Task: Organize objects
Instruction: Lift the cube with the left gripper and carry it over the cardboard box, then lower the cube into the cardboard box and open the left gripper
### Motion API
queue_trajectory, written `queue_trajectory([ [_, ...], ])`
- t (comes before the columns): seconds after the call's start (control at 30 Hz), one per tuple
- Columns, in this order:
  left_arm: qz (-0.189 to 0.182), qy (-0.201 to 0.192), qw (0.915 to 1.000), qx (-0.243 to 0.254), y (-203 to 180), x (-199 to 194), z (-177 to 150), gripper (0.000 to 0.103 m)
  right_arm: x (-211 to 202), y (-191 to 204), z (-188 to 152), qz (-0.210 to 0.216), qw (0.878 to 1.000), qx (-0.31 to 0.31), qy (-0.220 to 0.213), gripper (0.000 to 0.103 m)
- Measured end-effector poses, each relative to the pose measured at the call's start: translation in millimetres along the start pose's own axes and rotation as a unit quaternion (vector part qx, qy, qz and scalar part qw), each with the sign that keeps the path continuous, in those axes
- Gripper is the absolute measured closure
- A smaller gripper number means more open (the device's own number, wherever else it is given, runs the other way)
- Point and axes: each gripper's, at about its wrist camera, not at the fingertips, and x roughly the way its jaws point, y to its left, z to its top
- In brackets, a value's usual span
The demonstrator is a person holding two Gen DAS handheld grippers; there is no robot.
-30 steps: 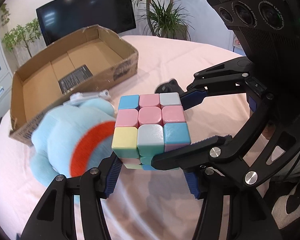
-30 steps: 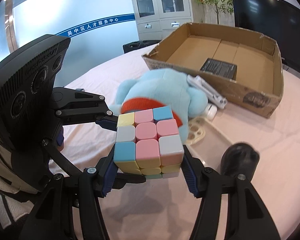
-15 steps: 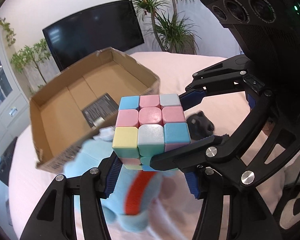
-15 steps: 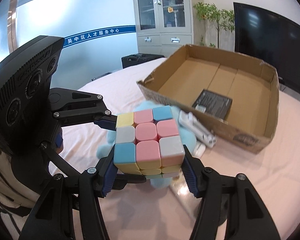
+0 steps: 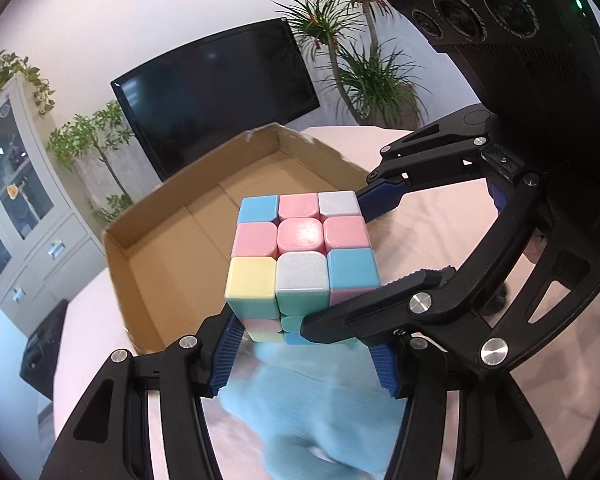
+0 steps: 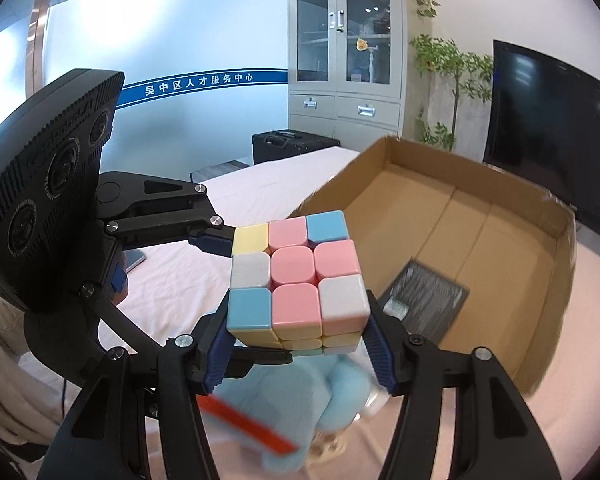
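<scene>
Both tongs are gripping from crossing directions. In the left wrist view, the left tongs (image 5: 304,356) are rising from the bottom of the frame, blue pads (image 5: 225,354) pressing inward, while the right tongs (image 5: 340,264) are reaching in from the upper right. In the right wrist view, the right tongs (image 6: 296,350) are coming up from the bottom edge, and the left tongs (image 6: 240,300) are entering from the left, tilted downward.
</scene>
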Motion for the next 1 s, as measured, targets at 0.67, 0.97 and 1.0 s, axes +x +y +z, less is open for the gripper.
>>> queue_trajectory([
  [0.67,-0.059,0.1,0.9914,-0.061,118.7,161.8,-30.4,0.047,158.9,-92.8,40.7,0.028,0.996,0.022,0.078,0.048],
  [0.97,-0.054,0.11,0.9899,-0.072,111.9,170.7,-47.2,0.046,185.0,-90.9,18.9,0.035,0.991,0.015,0.13,0.048],
  [1.0,-0.049,0.106,0.9906,-0.071,110.7,165.9,-45.4,0.045,180.1,-91.1,20.1,0.031,0.991,0.016,0.127,0.047],
])
